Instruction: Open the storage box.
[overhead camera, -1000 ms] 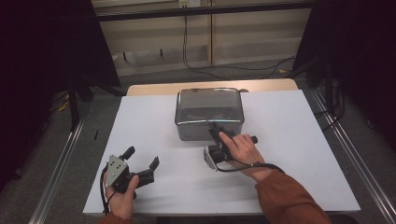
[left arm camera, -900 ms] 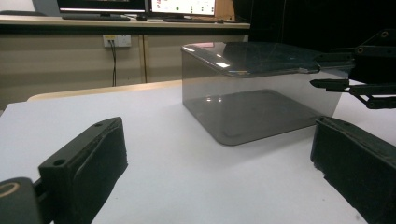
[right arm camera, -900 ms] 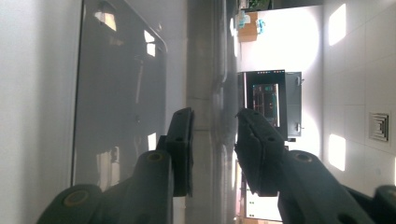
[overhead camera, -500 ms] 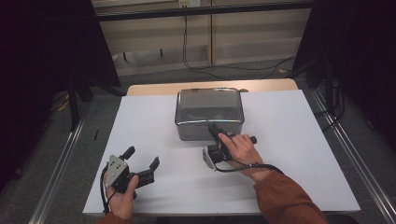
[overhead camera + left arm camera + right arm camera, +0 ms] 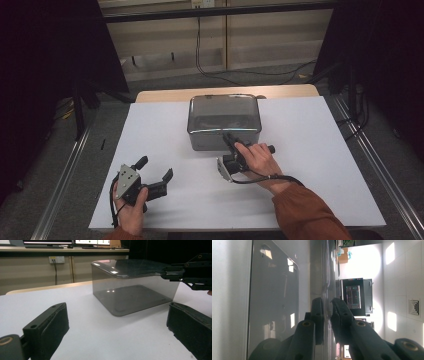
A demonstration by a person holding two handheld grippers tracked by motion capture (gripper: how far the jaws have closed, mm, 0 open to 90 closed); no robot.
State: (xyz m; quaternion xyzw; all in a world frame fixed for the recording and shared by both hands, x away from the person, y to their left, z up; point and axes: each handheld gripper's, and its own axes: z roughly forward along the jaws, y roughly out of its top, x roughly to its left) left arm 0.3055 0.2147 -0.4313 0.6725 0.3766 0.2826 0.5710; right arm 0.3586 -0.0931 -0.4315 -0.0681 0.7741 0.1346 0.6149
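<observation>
Your right gripper [image 5: 231,141] has just closed its jaws on the lid [image 5: 223,112] at the box's [image 5: 140,298] near edge; your left gripper [image 5: 154,176], jaws open, sits well apart, near-left.

Your right claw pinched tight, your left claw open and idle.

Your right hand [image 5: 257,159] reaches forward from its rust-orange sleeve [image 5: 309,212], wrist rolled so the right claw [image 5: 229,138] lies on its side; its jaws have just been closing and now clamp the front rim of the smoky transparent plastic box lid [image 5: 223,111], one black pad on each face of the thin edge. A black cable [image 5: 272,177] loops back from it over your wrist. Your left hand [image 5: 131,206] sits low near the worktop's near edge, gripping the body of the left claw [image 5: 155,168], whose two black jaws stand wide apart with nothing between them, pointing towards the far side.
</observation>
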